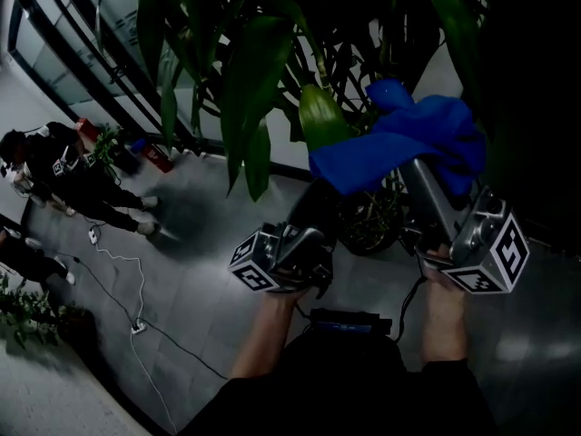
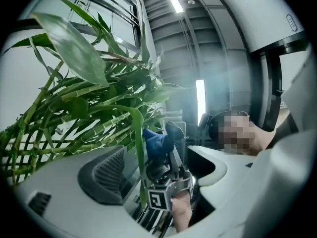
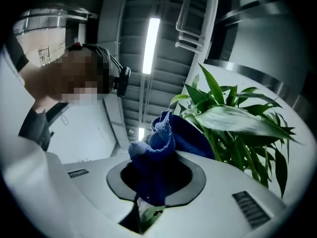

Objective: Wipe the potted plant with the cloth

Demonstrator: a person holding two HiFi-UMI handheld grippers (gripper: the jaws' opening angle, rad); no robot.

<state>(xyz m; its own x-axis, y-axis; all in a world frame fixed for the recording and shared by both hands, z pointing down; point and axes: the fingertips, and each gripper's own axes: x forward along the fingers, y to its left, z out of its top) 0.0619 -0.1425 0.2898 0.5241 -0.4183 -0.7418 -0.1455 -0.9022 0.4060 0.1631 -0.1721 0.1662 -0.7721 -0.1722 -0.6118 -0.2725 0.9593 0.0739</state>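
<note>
The potted plant (image 1: 245, 71) fills the top of the head view with long green leaves. My right gripper (image 1: 410, 160) points up into them, shut on a blue cloth (image 1: 399, 139) that drapes over its jaws. In the right gripper view the cloth (image 3: 158, 148) is bunched between the jaws with a strip of green leaf (image 3: 148, 214) caught beneath it. My left gripper (image 1: 313, 196) stands open just left of the cloth. In the left gripper view one narrow leaf (image 2: 138, 143) hangs between its wide-apart jaws, untouched, with the cloth (image 2: 154, 142) beyond.
The plant's dark pot (image 1: 368, 221) sits on the grey floor below the grippers. A person (image 1: 54, 166) crouches at the far left. A white cable (image 1: 136, 321) trails over the floor, and a small plant (image 1: 27, 312) stands at the lower left.
</note>
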